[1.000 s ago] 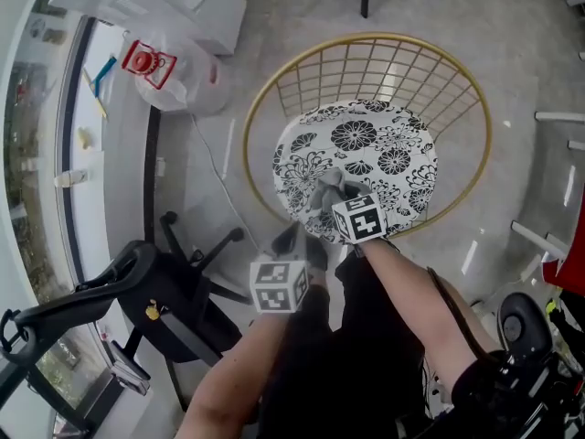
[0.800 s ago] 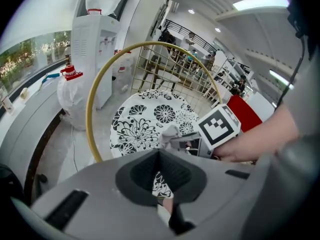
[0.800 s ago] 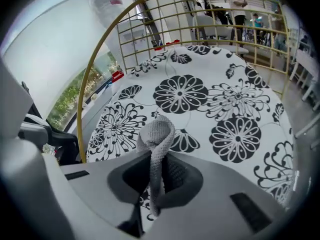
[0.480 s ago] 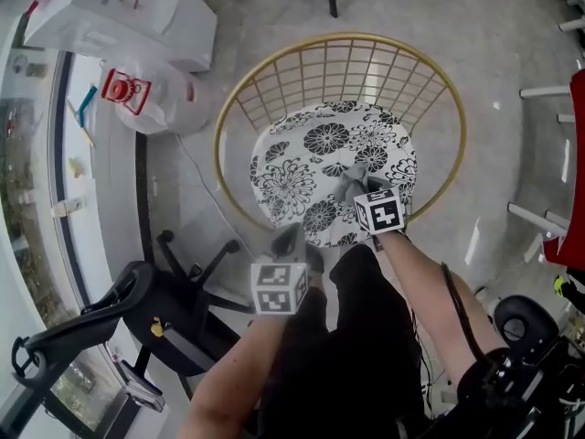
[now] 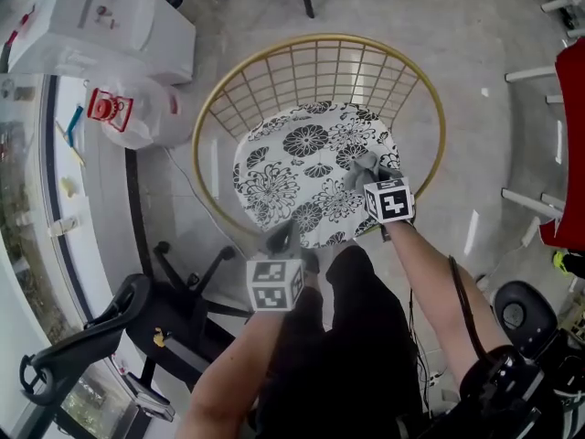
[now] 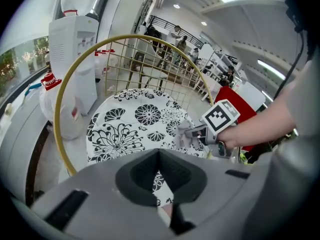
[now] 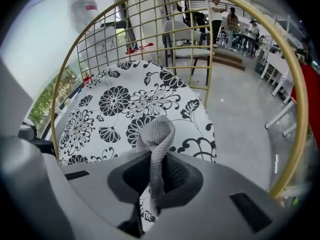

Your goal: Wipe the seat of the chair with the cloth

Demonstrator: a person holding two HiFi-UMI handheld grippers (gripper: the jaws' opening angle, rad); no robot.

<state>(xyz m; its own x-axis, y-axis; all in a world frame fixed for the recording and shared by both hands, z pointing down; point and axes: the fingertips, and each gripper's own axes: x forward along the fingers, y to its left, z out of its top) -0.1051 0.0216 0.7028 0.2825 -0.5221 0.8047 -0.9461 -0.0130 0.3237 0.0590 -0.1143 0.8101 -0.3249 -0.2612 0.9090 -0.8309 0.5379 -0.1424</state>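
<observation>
The chair has a gold wire frame [image 5: 315, 62] and a round seat [image 5: 292, 167] with a black-and-white flower print. My right gripper [image 5: 370, 176] is shut on a grey knitted cloth [image 5: 364, 165] and presses it on the seat's right front part. In the right gripper view the cloth [image 7: 156, 133] stands up in a fold between the jaws, over the seat [image 7: 115, 104]. My left gripper [image 5: 283, 239] hangs shut and empty just off the seat's front edge. The left gripper view shows the seat [image 6: 130, 126] and the right gripper [image 6: 194, 133] on it.
A white water dispenser [image 5: 101, 26] and a plastic bag [image 5: 128, 112] stand left of the chair. A black wheeled base [image 5: 178, 295] is at the lower left. A red object [image 5: 571, 144] and white legs [image 5: 526, 204] are at the right.
My right gripper has dragged the cloth across the seat from the front middle to the right front part. The left gripper has stayed at the front edge.
</observation>
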